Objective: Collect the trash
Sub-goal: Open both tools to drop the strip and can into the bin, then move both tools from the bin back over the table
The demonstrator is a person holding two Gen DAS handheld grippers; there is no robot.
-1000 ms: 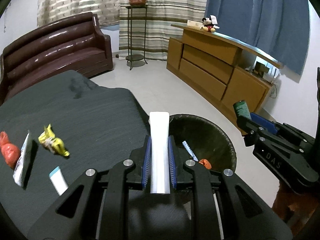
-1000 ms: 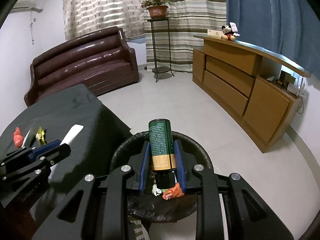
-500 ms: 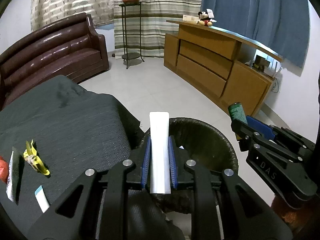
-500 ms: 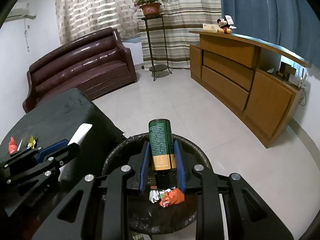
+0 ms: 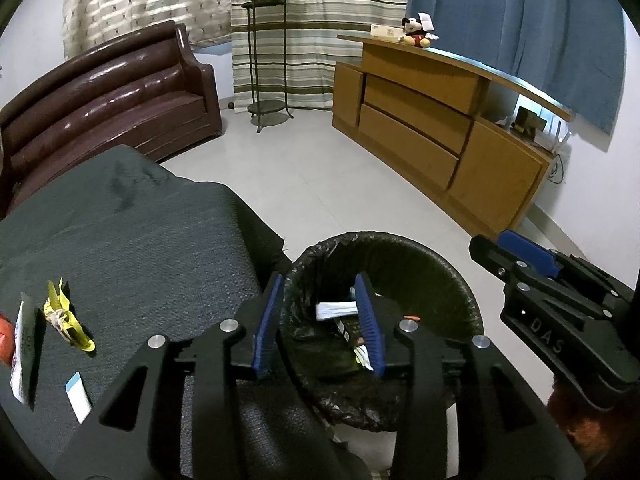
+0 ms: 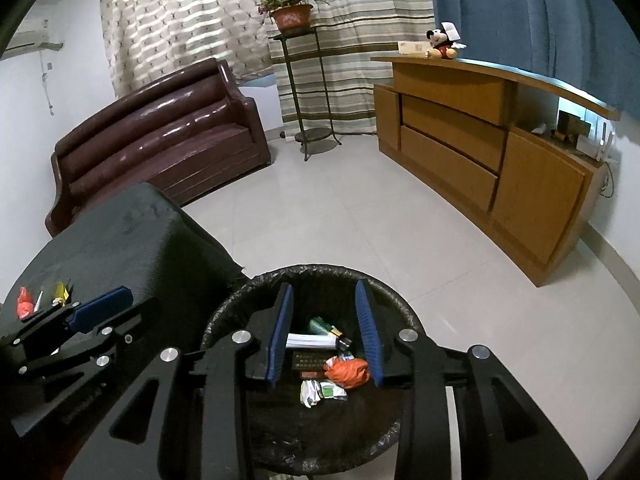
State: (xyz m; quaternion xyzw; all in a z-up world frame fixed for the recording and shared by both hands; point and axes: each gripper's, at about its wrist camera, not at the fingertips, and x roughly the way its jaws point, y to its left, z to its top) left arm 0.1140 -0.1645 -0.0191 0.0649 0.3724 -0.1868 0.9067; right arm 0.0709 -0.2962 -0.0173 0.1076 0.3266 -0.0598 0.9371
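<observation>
Now we hold both grippers over the bin (image 6: 236, 312), the left gripper (image 5: 318, 316) and the right gripper (image 6: 326, 334) each with jaws spread wide and nothing between them. Inside the bin lie a white tube (image 6: 310, 341), a green can (image 6: 320, 325) and an orange wrapper (image 6: 347, 371). Beside the bin, on the desk (image 5: 140, 240), a yellow wrapper (image 5: 66, 316) and a small white packet (image 5: 78, 396) wait (plus something orange at the frame's edge). Swinging back carelessly, we risk a finger snagging the bin's liner and tipping it.

Both grippers opened; tube (image 6: 310, 341), can (image 6: 320, 325) now in bin (image 6: 224, 320).
</observation>
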